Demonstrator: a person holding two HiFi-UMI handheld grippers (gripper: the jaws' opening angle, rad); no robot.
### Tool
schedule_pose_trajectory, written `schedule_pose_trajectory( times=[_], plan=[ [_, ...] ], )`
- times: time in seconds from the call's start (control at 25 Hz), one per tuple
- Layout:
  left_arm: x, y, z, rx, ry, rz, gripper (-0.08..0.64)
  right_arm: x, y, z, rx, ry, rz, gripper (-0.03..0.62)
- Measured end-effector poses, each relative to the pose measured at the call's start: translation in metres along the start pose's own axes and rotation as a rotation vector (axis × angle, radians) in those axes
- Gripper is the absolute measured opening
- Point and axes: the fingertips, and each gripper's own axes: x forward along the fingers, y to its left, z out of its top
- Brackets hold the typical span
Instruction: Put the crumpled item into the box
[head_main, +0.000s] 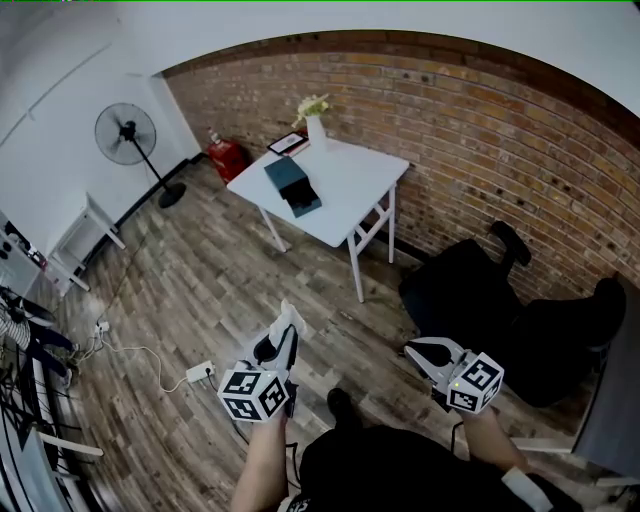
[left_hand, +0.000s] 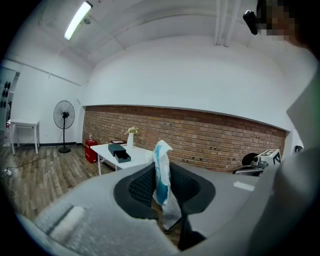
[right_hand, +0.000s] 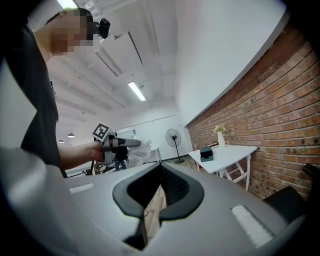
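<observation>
- My left claw (head_main: 286, 337) is clamped on the crumpled item (left_hand: 161, 176), a white and teal wad. It sticks up past the pads and hangs below them.
- My right claw (right_hand: 161, 167) has its jaws together at the tips, with nothing between them. It hangs well apart from the left one.
- The box (head_main: 293, 186), dark teal, lies on the white table (head_main: 355, 185) by the brick wall, well away from both claws.
- A vase (head_main: 316, 130) of flowers stands near the table's far edge, just beyond the box.
</observation>
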Motion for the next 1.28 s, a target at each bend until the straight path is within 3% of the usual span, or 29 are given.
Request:
schedule_pose_trajectory(
  times=[0.48,0.92,1.28],
  plan=[
    [0.086,0.080,0.031,-0.041,-0.030,-0.089,0.071,0.117,-0.064,0.014,0.036,0.039,-0.018,0.000],
    [0.123,0.198,0.057,-0.103,-0.073,-0.058,0.071,0.243,-0.090,0.020,0.054,0.104,0.009,0.000],
    [0.128,0.267,0.052,-0.132,-0.058,-0.020,0.069,0.315,-0.092,0.025,0.049,0.119,0.023,0.000]
  ],
)
